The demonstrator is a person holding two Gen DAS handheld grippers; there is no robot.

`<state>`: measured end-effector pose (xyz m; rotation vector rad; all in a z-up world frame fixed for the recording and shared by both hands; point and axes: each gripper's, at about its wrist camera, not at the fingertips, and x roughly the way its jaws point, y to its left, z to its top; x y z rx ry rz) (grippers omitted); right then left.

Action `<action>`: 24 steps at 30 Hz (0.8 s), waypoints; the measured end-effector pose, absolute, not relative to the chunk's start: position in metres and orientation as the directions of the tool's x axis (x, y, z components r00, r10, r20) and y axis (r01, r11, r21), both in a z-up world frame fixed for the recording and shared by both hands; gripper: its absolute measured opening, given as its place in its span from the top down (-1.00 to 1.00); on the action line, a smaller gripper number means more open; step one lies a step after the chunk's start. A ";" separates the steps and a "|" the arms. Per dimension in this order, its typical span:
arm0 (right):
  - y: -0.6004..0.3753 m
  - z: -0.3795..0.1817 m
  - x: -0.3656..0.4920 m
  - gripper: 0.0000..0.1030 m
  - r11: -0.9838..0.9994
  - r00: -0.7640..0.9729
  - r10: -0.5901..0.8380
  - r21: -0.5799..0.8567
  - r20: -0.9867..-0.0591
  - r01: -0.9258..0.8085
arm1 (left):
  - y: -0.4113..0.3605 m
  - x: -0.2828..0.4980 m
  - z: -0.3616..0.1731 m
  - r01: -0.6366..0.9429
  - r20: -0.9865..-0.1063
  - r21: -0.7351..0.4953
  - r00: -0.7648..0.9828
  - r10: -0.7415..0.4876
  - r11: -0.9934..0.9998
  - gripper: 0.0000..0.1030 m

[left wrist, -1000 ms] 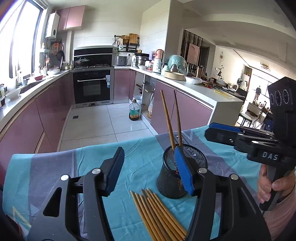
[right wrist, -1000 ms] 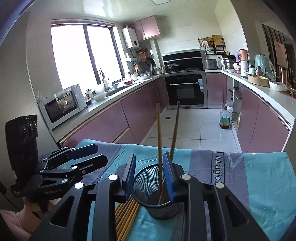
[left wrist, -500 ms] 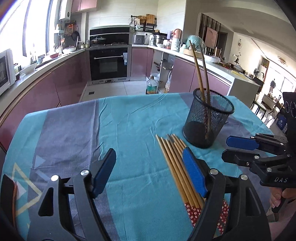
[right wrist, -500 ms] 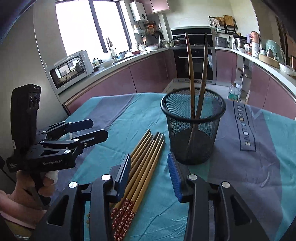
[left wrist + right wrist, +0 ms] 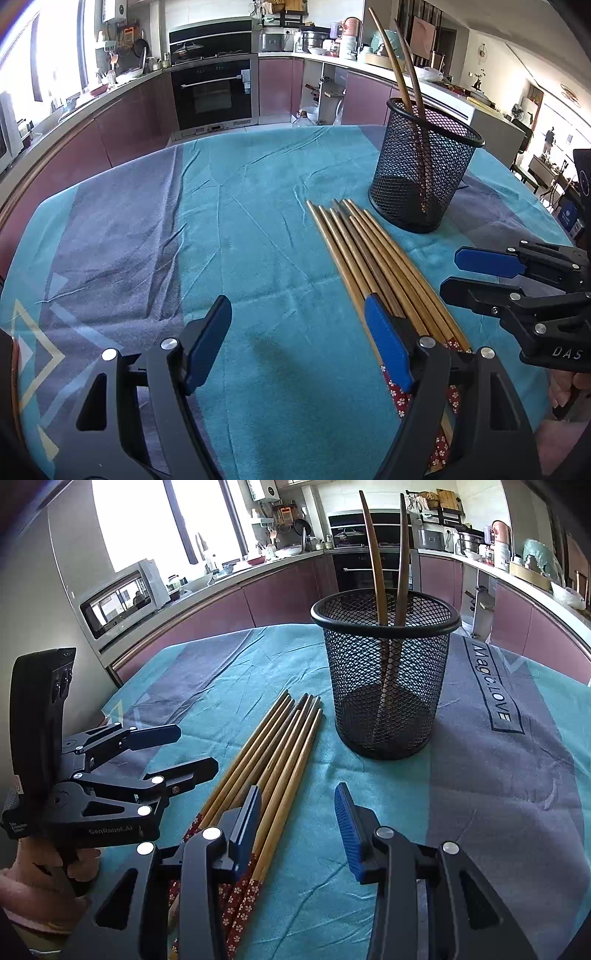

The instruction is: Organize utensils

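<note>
Nearest, the left gripper (image 5: 297, 334) hangs with jaws spread wide and nothing between them, its right finger just over the handle end of the loose chopsticks (image 5: 373, 258); the right gripper (image 5: 297, 821) is likewise parted and empty, straddling the bundle's edge, probably lined up for the next pick; the bundle lies flat on the teal tablecloth (image 5: 240, 221), patterned ends toward the hands; beyond it the mesh holder (image 5: 386, 675) stands upright, two dark chopsticks (image 5: 386, 590) already leaning inside.
</note>
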<state>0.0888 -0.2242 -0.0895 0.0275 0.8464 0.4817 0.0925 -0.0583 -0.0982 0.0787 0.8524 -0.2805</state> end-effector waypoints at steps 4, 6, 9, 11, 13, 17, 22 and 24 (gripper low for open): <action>-0.221 -0.095 0.088 0.25 0.897 0.563 0.406 0.198 -0.720 -0.394 | -0.062 0.095 -0.098 0.279 -0.764 -0.036 0.611 -0.207 0.960 -0.43; -0.219 -0.096 0.089 0.25 0.897 0.561 0.405 0.196 -0.722 -0.396 | -0.065 0.097 -0.099 0.285 -0.771 -0.034 0.602 -0.206 0.958 -0.43; -0.217 -0.097 0.090 0.25 0.899 0.560 0.399 0.190 -0.726 -0.395 | -0.067 0.098 -0.099 0.292 -0.773 -0.030 0.599 -0.208 0.956 -0.43; -0.216 -0.098 0.091 0.25 0.902 0.560 0.392 0.183 -0.730 -0.392 | -0.069 0.099 -0.100 0.295 -0.775 -0.031 0.597 -0.209 0.955 -0.43; -0.215 -0.099 0.092 0.25 0.903 0.557 0.389 0.183 -0.734 -0.390 | -0.070 0.099 -0.101 0.295 -0.775 -0.030 0.596 -0.209 0.955 -0.44; -0.213 -0.101 0.092 0.25 0.905 0.553 0.383 0.179 -0.740 -0.387 | -0.070 0.100 -0.102 0.295 -0.776 -0.038 0.593 -0.214 0.955 -0.44; -0.211 -0.102 0.093 0.25 0.906 0.553 0.379 0.177 -0.742 -0.384 | -0.070 0.100 -0.103 0.295 -0.777 -0.042 0.591 -0.217 0.954 -0.44; -0.211 -0.102 0.094 0.25 0.908 0.553 0.375 0.174 -0.744 -0.382 | -0.069 0.101 -0.104 0.296 -0.777 -0.045 0.590 -0.219 0.954 -0.44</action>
